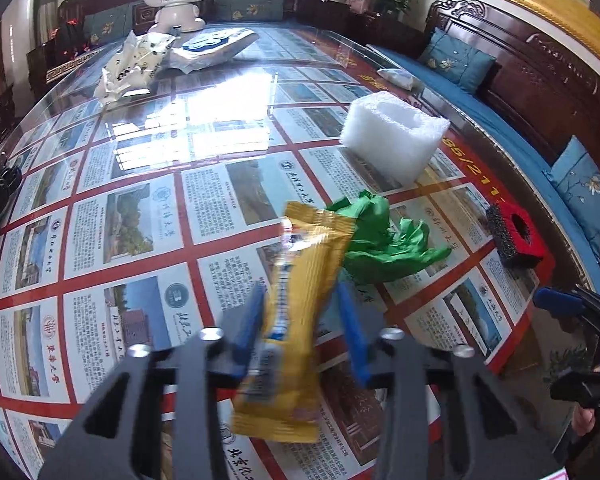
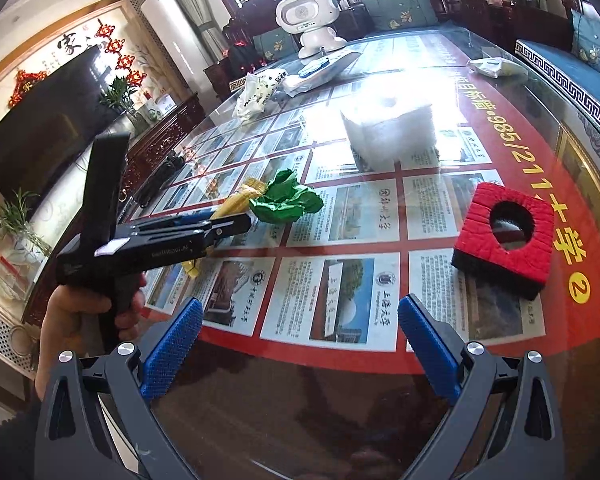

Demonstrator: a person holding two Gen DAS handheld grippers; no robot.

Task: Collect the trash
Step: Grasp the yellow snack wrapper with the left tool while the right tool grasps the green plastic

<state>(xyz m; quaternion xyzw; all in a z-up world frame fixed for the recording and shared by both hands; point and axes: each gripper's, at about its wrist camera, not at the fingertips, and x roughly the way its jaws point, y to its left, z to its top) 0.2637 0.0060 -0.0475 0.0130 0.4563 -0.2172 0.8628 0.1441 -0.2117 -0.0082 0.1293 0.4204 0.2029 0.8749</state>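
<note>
Yellow snack wrapper is seen between the blue pads of the left gripper; left pad appears pressed on it, right pad contact cannot be confirmed, wrapper blurred. Treated as clamped on the wrapper. Wrapper is tilted, top end toward 12 o'clock, just beside the crumpled green bag at 1 o'clock. White foam block is seen further out at 1 o'clock, red-topped black foam square at 2–3 o'clock, all on the glass-topped table. Right gripper: jaws held wide apart, nothing between them, over the near table edge. In the right wrist view the hand holding the left gripper is seen at 9 o'clock.
</note>
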